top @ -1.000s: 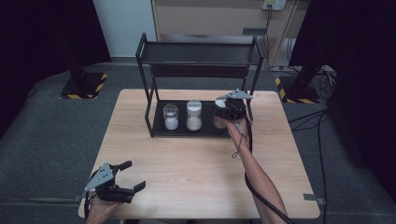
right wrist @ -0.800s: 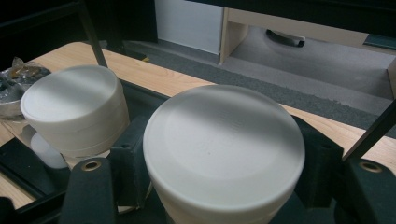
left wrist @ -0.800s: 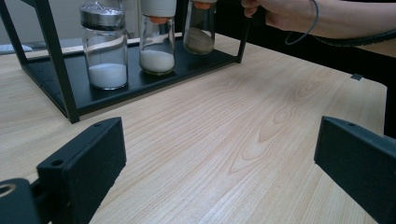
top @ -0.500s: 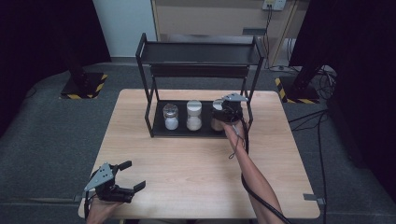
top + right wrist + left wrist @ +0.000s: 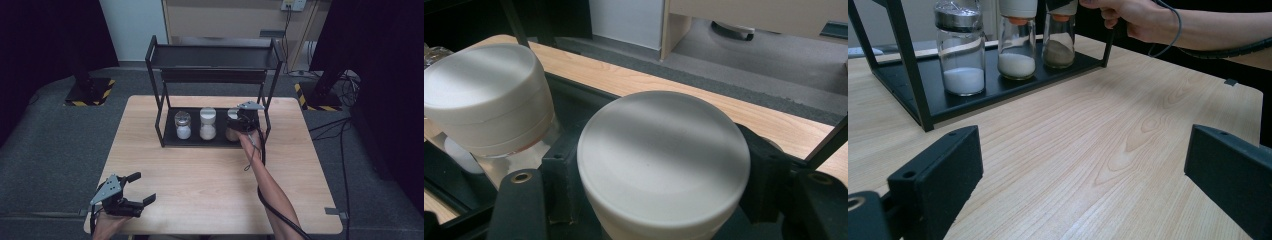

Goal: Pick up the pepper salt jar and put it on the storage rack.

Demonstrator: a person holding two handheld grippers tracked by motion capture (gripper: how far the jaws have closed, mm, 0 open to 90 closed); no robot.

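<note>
A black two-tier rack (image 5: 215,75) stands at the table's far side. On its lower shelf (image 5: 170,141) stand a silver-lidded jar of white powder (image 5: 183,125) (image 5: 962,55) and a white-lidded jar of pale powder (image 5: 207,124) (image 5: 1017,45) (image 5: 486,95). At the shelf's right end, my right gripper (image 5: 239,121) is shut on a third, white-lidded jar of brown powder (image 5: 231,132) (image 5: 1058,42) (image 5: 664,150), its jaws pressing both sides under the lid. That jar's base is at shelf level. My left gripper (image 5: 144,187) (image 5: 1083,165) rests open near the table's front left corner, nothing between its jaws.
The rack's upper shelf (image 5: 215,57) overhangs the jars, and its right posts (image 5: 265,107) stand close beside my right gripper. The wooden table (image 5: 210,175) is bare between the rack and the front edge. Dark floor and cables surround the table.
My right gripper, still holding the brown-powder jar, has edged slightly left and down at the shelf's right end. The left gripper has stayed put.
</note>
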